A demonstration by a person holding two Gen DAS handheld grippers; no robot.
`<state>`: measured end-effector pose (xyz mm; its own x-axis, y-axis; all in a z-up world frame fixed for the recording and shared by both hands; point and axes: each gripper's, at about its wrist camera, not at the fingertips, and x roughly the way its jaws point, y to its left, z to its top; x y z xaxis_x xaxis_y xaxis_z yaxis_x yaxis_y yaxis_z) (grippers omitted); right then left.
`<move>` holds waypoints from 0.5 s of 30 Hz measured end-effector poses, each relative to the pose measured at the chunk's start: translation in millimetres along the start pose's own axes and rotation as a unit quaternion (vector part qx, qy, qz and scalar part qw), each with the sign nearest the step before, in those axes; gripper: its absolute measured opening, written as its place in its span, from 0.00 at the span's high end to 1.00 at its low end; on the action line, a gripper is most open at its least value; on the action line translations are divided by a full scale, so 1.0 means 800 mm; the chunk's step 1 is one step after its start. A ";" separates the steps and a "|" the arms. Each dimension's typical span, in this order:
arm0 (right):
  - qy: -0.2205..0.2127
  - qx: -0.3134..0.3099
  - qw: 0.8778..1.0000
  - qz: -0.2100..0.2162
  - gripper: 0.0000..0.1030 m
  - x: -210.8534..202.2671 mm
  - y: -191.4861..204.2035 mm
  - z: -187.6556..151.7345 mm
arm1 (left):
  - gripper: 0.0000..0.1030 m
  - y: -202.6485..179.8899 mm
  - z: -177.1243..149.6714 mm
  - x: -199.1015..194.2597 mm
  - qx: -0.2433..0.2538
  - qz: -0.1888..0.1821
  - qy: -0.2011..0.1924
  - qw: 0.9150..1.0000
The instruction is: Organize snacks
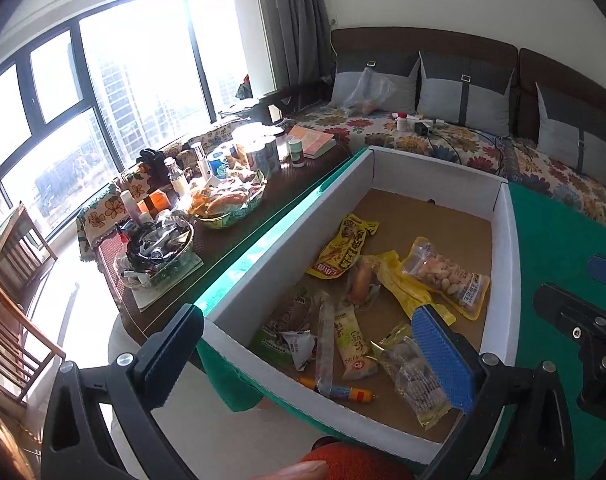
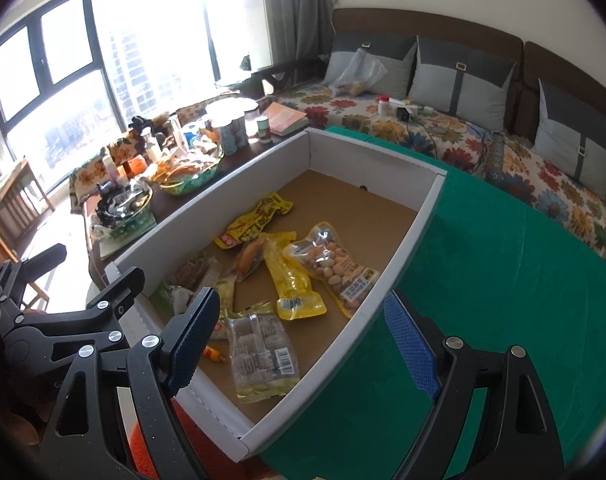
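Observation:
A shallow white cardboard box sits on a green cloth and holds several snack packets. Among them are a bag of peanuts, a yellow packet, a long yellow packet and a clear packet. My left gripper is open and empty above the box's near end. My right gripper is open and empty over the box's near right corner. The right gripper also shows at the right edge of the left wrist view.
A dark low table left of the box carries glass bowls of snacks, bottles, jars and a book. A sofa with a floral cover and grey cushions runs behind. The green cloth spreads to the right. Wooden chairs stand at far left.

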<state>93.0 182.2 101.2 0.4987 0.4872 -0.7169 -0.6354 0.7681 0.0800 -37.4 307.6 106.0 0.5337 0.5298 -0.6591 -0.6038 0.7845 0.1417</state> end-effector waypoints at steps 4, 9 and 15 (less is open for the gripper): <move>0.005 -0.017 1.000 -0.003 0.16 0.000 0.009 0.005 | 0.00 0.007 0.003 -0.001 -0.002 -0.009 0.010 1.000; 0.010 -0.030 0.999 -0.004 0.16 0.001 0.014 0.004 | 0.00 0.014 0.004 -0.002 -0.006 0.003 0.007 1.000; 0.016 -0.035 0.999 -0.009 0.16 0.005 0.013 0.002 | 0.00 0.024 0.003 0.004 -0.027 -0.002 0.015 1.000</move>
<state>89.4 192.5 100.6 0.4918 0.4589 -0.7399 -0.6663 0.7454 0.0195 -45.6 325.3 108.3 0.5188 0.5158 -0.6817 -0.6331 0.7677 0.0990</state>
